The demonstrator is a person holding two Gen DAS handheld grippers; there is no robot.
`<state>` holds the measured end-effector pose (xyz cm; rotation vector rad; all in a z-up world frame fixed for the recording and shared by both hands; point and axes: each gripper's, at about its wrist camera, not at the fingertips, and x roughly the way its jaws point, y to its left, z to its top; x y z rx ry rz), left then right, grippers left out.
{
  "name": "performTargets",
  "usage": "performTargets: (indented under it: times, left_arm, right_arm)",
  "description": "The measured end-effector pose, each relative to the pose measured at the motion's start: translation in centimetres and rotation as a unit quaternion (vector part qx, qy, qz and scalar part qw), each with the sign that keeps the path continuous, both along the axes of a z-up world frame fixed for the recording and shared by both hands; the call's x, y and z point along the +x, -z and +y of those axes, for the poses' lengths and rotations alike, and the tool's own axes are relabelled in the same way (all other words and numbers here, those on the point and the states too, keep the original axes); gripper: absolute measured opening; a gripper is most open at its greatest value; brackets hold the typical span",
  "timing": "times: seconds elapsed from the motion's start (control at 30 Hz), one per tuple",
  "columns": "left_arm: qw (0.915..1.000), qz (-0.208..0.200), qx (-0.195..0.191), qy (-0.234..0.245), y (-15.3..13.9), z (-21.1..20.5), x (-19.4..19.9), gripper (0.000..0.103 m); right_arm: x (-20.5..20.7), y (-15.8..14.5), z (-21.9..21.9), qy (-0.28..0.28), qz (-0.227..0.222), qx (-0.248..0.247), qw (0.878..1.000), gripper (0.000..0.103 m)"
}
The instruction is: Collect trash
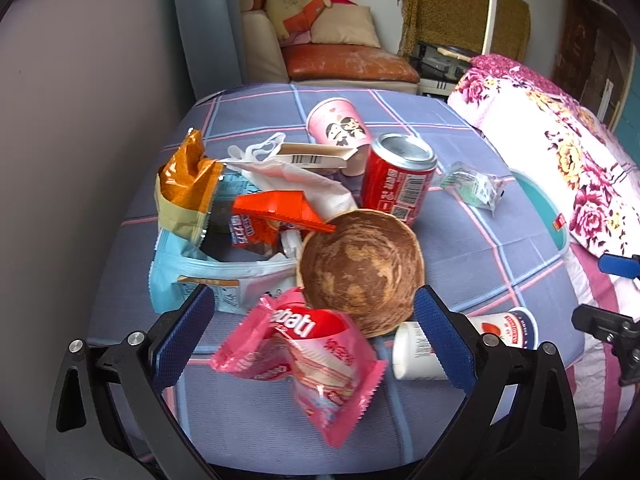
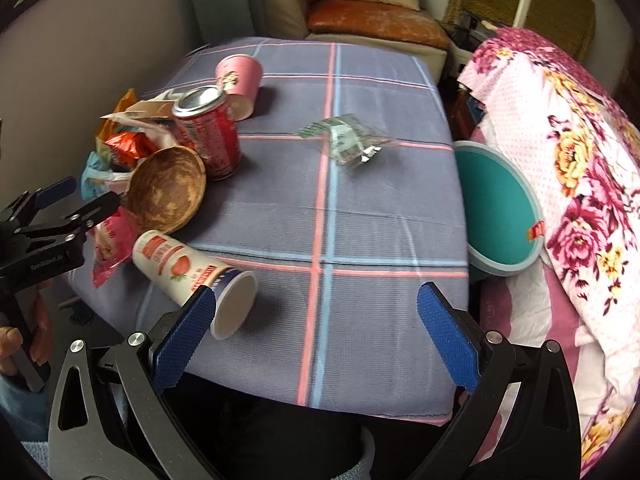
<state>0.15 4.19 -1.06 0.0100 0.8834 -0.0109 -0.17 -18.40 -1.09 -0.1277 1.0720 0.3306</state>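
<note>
My left gripper (image 1: 312,332): black frame, silver screws, ridged blue pads on fingers (image 1: 186,332). Right gripper (image 2: 316,332) identical.

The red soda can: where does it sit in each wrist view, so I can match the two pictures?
Left wrist view: the red soda can stands upright, upper centre-right, just behind the wooden bowl.
Right wrist view: the can stands upper left, again behind the bowl.
Shared landmark: the pink paper cup lying beyond the can.
</note>
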Motion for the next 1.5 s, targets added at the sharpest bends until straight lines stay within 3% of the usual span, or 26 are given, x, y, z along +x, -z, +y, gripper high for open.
performTargets:
  times: [0.17, 0.23, 0.3, 0.33, 0.47, 0.63, 0.8, 0.93, 1.03, 1.2, 1.37, 1.5]
  left_arm:
    - [0.9998, 0.009, -0.005, -0.017, 0.8, 2.5, 0.3, 0.099]
    - [0.9996, 0.01, -0.013, -0.023, 1.0, 3.6, 0.4, 0.099]
    - [0.9994, 0.009, -0.014, -0.03, 1.1, 4.5, 0.4, 0.099]
    - [0.9993, 0.009, -0.015, -0.034, 1.2, 4.9, 0.4, 0.099]
    - [0.9988, 0.013, -0.025, -0.041, 1.6, 6.3, 0.5, 0.099]
    - [0.9983, 0.02, -0.032, -0.044, 1.7, 6.9, 0.9, 0.099]
    - [0.9986, 0.021, -0.032, -0.038, 1.5, 6.6, 1.2, 0.099]
    - [0.9993, 0.02, -0.029, -0.012, 0.7, 4.9, 1.8, 0.099]
    - [0.9995, 0.016, -0.019, 0.019, 0.0, 2.8, 2.2, 0.099]
    - [0.9981, 0.019, 0.009, 0.058, -0.8, -1.7, 4.0, 0.099]
    - [0.996, 0.02, 0.017, 0.086, -1.5, -5.1, 7.1, 0.099]
    - [0.9933, 0.025, 0.044, 0.103, -1.2, -7.3, 9.5, 0.099]
  right_arm:
    - [0.3, 0.3, 4.9, -0.102, 0.025, -0.019, 0.994, 0.096]
    - [0.4, 0.6, 6.9, -0.142, 0.039, -0.027, 0.989, 0.083]
    - [0.8, 1.4, 8.8, -0.174, 0.061, -0.034, 0.982, 0.063]
    - [0.9, 1.9, 9.7, -0.188, 0.073, -0.041, 0.979, 0.061]
    - [0.8, 3.3, 12.6, -0.243, 0.084, -0.082, 0.963, 0.061]
    - [0.9, 5.4, 14.3, -0.274, 0.094, -0.135, 0.948, 0.061]
    - [1.3, 7.1, 14.1, -0.277, 0.115, -0.144, 0.943, 0.054]
    - [1.1, 6.7, 12.8, -0.26, 0.123, -0.103, 0.952, 0.051]
    - [2.2, 5.3, 9.8, -0.206, 0.125, -0.032, 0.97, 0.049]
    - [3.3, 4.2, 4.2, -0.112, 0.115, 0.04, 0.986, 0.047]
    - [3.8, 2.3, -1.0, -0.034, 0.088, 0.106, 0.99, 0.046]
    - [5.1, 1.4, -4.2, -0.001, 0.076, 0.137, 0.988, 0.046]
